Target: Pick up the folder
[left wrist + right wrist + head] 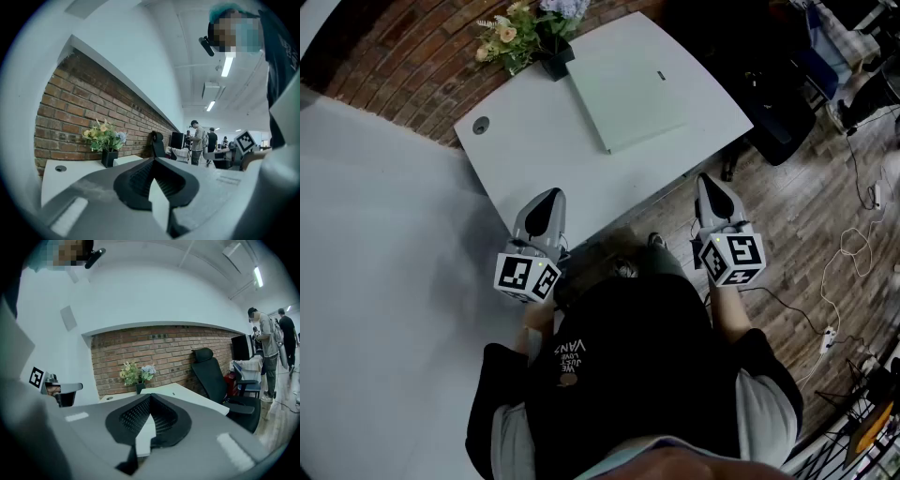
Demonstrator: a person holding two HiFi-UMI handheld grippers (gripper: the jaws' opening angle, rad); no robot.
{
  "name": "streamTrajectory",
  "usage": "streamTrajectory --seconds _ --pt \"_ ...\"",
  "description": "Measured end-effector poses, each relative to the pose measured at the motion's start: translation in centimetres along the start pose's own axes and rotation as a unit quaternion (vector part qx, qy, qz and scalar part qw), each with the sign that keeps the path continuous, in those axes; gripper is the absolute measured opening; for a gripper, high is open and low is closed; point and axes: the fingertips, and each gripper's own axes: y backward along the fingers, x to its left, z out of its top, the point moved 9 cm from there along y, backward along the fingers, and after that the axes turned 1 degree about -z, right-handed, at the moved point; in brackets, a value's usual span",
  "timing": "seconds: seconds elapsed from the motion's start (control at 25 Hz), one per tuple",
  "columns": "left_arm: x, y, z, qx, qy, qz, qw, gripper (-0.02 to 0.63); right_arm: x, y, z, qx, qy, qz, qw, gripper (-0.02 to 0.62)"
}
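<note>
Head view first: I'm standing at the near edge of the white desk (534, 159). My left gripper (551, 195) is out over the near corner, and my right gripper (705, 181) is just off the desk's right edge, above the wooden floor (797, 216). Both are pinched shut and carrying nothing. The folder (623, 98), pale green, lies flat on the far right part of the desk, well apart from both grippers. The flower pot (546, 47) sits just beside its far left corner, and a round cable grommet (480, 124) is over at the desk's left corner.

Left gripper view: the jaws are together with nothing between them. Past them I see the flowers in their black pot, the brick wall (79, 112) and people standing (198, 140) further down the room.

Right gripper view: again the jaws meet, empty. Beyond them the desk runs away to the flowers, with a black office chair (213, 376) at its right. From here I can't separate the folder from the desktop.
</note>
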Motion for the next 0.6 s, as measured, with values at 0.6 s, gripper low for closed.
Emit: streamTrajectory --seconds 0.6 --pt "0.2 -1.9 0.6 -0.011 0.015 0.007 0.9998 0.0 -0.6 -1.5 0.8 -0.014 -0.007 0.026 1.0 -0.002"
